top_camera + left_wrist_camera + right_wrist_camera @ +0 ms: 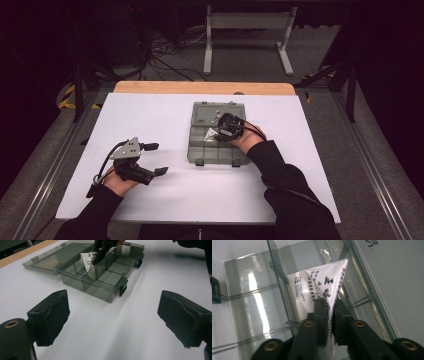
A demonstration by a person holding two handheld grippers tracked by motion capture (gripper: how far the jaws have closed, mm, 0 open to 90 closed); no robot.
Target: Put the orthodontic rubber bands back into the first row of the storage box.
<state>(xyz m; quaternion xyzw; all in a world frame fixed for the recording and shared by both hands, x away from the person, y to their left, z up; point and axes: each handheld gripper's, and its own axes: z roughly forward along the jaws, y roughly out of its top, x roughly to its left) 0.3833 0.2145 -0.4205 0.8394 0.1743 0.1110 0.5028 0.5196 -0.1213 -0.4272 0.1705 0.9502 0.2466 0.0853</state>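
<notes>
A smoky clear plastic compartment box (218, 154) lies open at the table's middle, its lid (205, 112) flat behind it. A white printed packet (319, 282) stands on edge inside a compartment, against a divider (277, 272). My right gripper (330, 305) reaches down into the box and is shut on the packet's lower edge. In the left gripper view the packet (88, 261) shows under that right gripper (101, 251). From above, the right gripper (223, 130) is over the box's middle. My left gripper (157, 158) rests on the table to the box's left, open wide and holding nothing (115, 302).
The white tabletop (165, 200) has a wooden strip (200, 87) along its far edge. The box's black latches (123, 287) face the near side. Metal rails run beside the table, and a stand with cables is on the floor beyond.
</notes>
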